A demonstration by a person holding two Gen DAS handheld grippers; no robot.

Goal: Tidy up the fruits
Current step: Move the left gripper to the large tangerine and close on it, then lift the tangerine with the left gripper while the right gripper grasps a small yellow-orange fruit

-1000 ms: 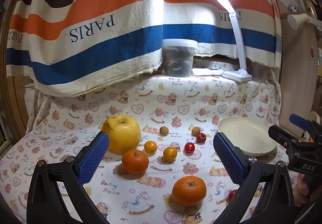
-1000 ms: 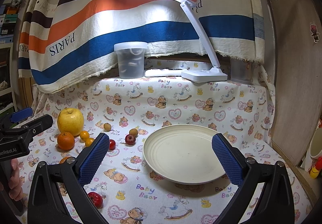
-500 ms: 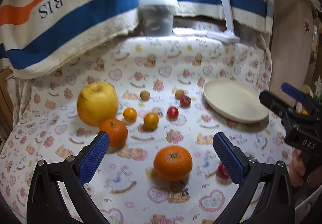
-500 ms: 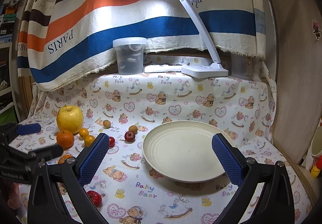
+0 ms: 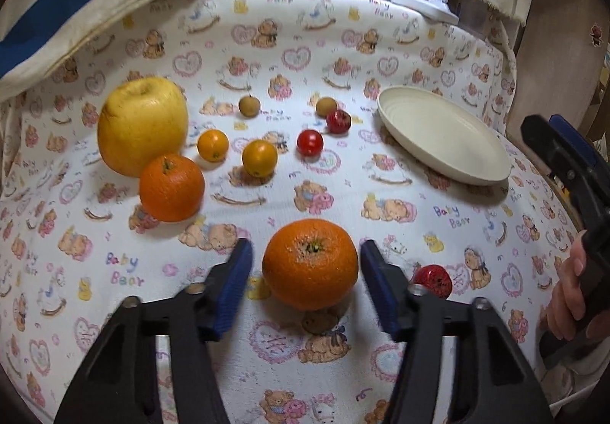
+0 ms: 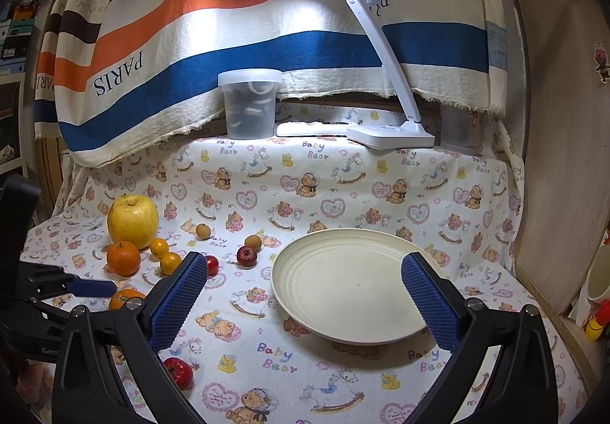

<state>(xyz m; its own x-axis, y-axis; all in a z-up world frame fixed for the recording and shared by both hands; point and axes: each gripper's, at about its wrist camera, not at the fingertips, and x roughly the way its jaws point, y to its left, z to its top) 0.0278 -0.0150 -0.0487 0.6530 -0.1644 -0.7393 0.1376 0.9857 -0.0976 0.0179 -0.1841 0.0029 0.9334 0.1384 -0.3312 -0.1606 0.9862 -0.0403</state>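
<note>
My left gripper [image 5: 305, 271] is low over the cloth, its blue pads on either side of a big orange [image 5: 310, 263] with small gaps, not touching. A second orange [image 5: 171, 187], a yellow apple [image 5: 142, 125] and several small orange, red and brown fruits lie beyond. A cream plate [image 5: 444, 134] sits at the right; it is empty. My right gripper [image 6: 305, 300] is open and empty, held above the plate's [image 6: 350, 294] near edge. The left gripper's finger [image 6: 89, 288] shows at the left of the right wrist view, over the big orange [image 6: 124, 297].
A small red fruit [image 5: 432, 281] lies just right of the left gripper; it also shows in the right wrist view [image 6: 178, 372]. A lidded plastic tub [image 6: 249, 102] and a desk lamp base [image 6: 389, 132] stand at the back under a striped cloth. A wooden board [image 6: 564, 157] stands on the right.
My left gripper has dropped and moved forward to the big orange, and its jaws have narrowed around it. The right gripper has stayed almost still over the plate.
</note>
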